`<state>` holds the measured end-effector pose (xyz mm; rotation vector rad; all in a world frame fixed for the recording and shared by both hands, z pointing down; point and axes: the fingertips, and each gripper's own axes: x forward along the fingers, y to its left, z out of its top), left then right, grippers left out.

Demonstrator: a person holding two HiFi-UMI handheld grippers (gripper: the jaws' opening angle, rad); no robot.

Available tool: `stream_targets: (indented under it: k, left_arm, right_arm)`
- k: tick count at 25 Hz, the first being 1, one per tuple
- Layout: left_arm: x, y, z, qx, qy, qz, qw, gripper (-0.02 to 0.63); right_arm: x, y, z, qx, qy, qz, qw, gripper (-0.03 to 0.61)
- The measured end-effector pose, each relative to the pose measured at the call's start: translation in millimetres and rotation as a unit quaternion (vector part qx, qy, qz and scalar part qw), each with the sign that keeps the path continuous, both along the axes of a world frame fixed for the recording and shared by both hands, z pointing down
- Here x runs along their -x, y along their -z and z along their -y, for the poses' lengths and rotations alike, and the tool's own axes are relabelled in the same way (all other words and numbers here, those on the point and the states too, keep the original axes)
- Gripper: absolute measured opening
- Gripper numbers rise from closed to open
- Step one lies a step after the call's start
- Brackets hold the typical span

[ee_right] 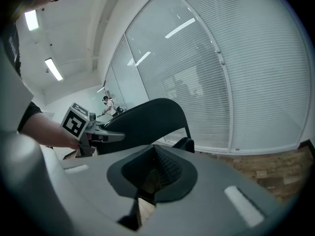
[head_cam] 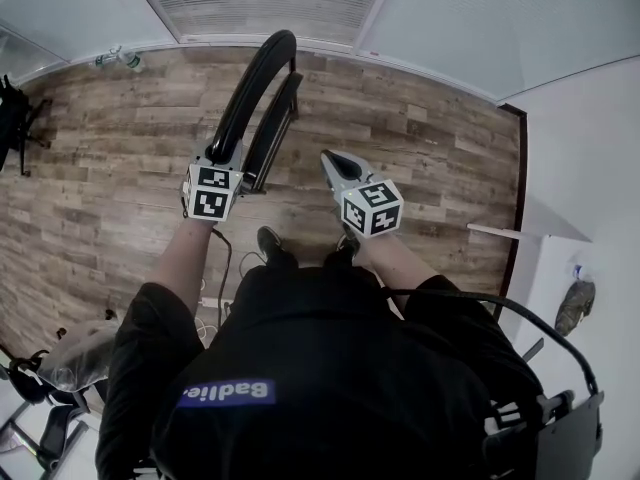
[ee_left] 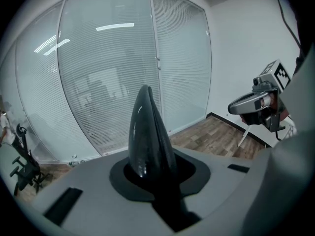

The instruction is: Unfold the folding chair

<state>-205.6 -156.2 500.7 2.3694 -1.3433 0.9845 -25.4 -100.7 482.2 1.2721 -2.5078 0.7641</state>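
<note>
Because the person's dark torso fills the lower head view, the folding chair's [head_cam: 262, 88] legs and its footing on the wooden floor [head_cam: 420, 138] stay hidden; only the black curved backrest and part of the frame show, seen edge-on.

Left gripper [head_cam: 222, 163]: jaws clamped on the backrest's top edge. Its own view shows the black edge rising between them and covering the pads.

Right gripper [head_cam: 335, 163]: jaws closed together, nothing between them, beside the chair and apart from it.

The right gripper view alone shows the chair side-on, backrest broad and arched before the blinds [ee_right: 236, 68]. The left gripper view alone shows a white wall [ee_left: 246, 43].
</note>
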Motion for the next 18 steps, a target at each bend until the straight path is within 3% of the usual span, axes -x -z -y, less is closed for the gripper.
stream_targets:
  k: [18]
  left_arm:
    - [5, -3, 1, -0.015, -0.009, 0.001, 0.9998, 0.072]
  right_arm:
    - [41, -78, 44, 0.058, -0.007, 0.009, 0.998, 0.005]
